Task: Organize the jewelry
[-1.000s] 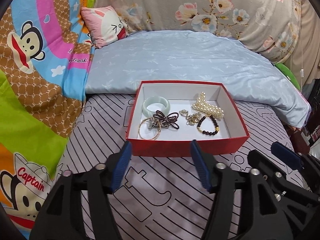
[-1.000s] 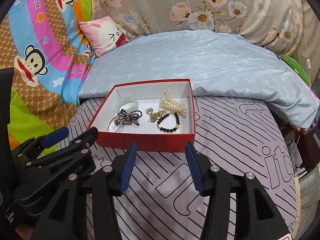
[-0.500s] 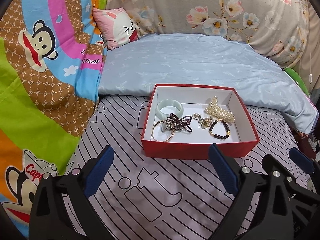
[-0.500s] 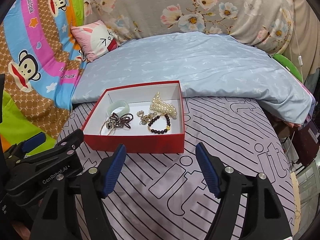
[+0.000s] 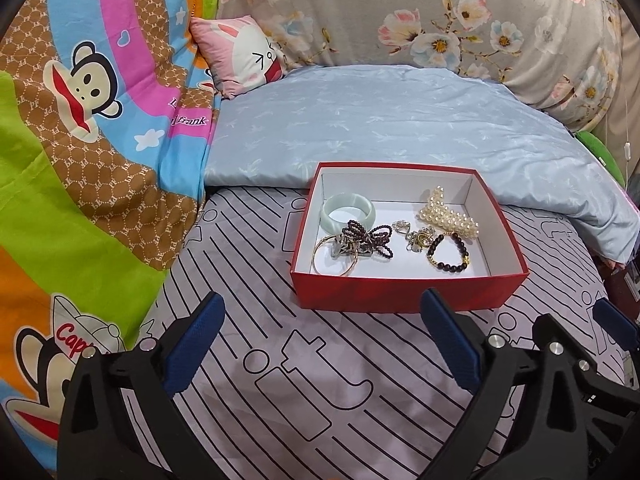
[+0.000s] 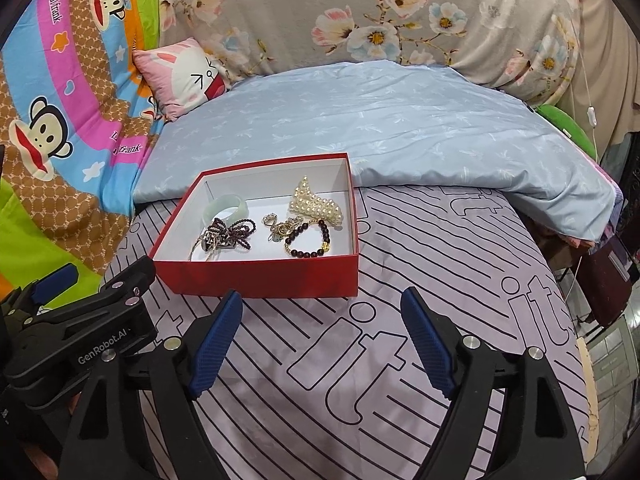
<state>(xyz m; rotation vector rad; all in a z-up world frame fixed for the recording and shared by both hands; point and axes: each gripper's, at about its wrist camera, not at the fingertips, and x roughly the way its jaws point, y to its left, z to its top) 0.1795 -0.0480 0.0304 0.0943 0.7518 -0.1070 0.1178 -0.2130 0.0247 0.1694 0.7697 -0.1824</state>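
Left wrist view: left gripper (image 5: 322, 336) w/ black arms and blue ribbed pads, jaws spread wide, nothing between them, hovering over the lilac bedsheet with black line print (image 5: 304, 380). Just ahead sits the shallow red cardboard box with white lining (image 5: 404, 292), on the sheet, its far side up against the pale blue quilt (image 5: 380, 128). Inside the box: pale green jade bangle (image 5: 349, 213) at back left; thin gold hoop bangle (image 5: 335, 260) front left, w/ a dark purple bead strand (image 5: 370, 236) tangled over it; small heap of gold and silver charms (image 5: 416, 236) in the middle; dark bead bracelet with gold accents (image 5: 448, 252) front right; white pearl cluster (image 5: 448, 216) back right. Part of the right gripper shows at the lower right edge. Pink bunny cushion (image 5: 240, 56) lies beyond the quilt; monkey-print blanket (image 5: 80, 128) to the left.

Right wrist view: right gripper (image 6: 322, 336) likewise wide open, empty, above the sheet. Box is ahead and to the left, near the left pad (image 6: 216, 344). Same jewelry inside it, all apart from both grippers.
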